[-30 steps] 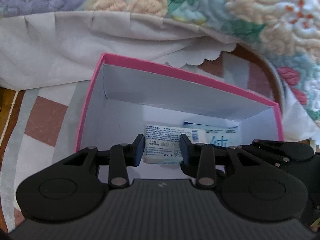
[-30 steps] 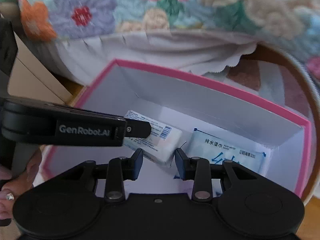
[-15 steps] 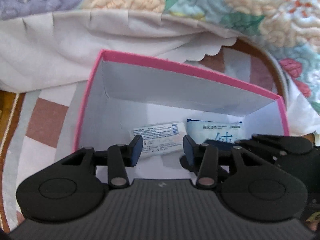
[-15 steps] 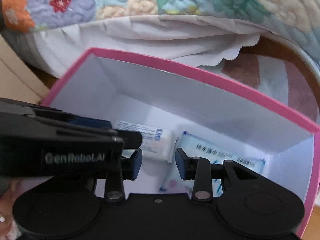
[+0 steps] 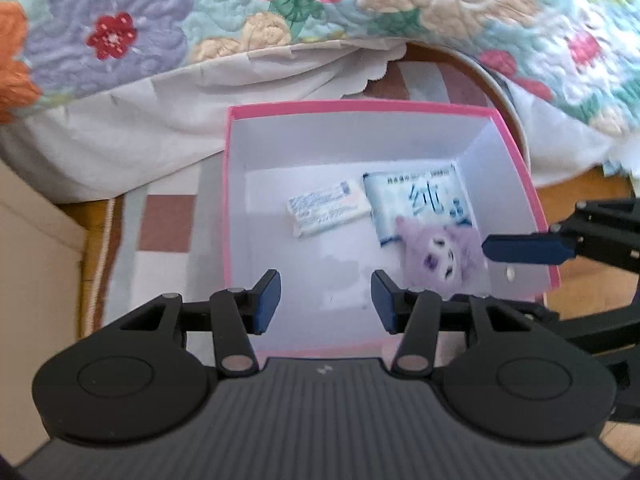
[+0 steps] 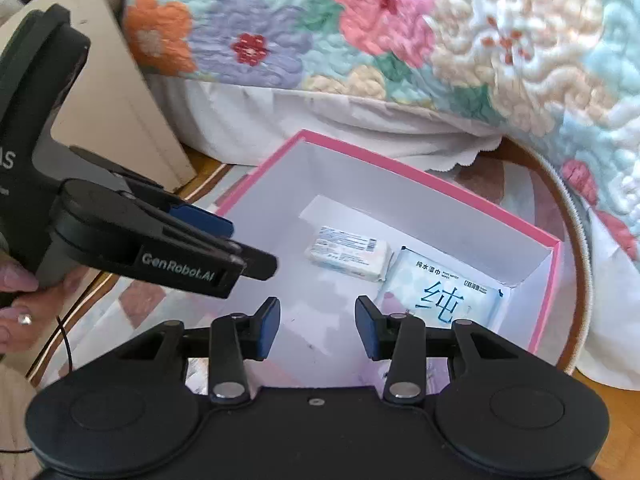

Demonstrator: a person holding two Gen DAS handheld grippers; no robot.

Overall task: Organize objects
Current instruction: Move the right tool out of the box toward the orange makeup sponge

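The left hand-held gripper (image 5: 325,300) hung over the pink box (image 5: 520,168), jaws just opened and empty. In the box's far right corner lay a white pack (image 5: 330,207), a wipes pack (image 5: 416,204) and a purple plush (image 5: 440,254). The right hand-held gripper (image 6: 317,325) had also just opened, holding nothing.

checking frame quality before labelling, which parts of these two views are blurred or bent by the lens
Left wrist view: the purple plush toy in the pink box is smeared with motion blur, and the quilt is soft towards the right edge. Right wrist view: sharper, the wet wipes pack print is readable, but the fisheye bows the round table's edge. Both are evenly daylit, without harsh glare.
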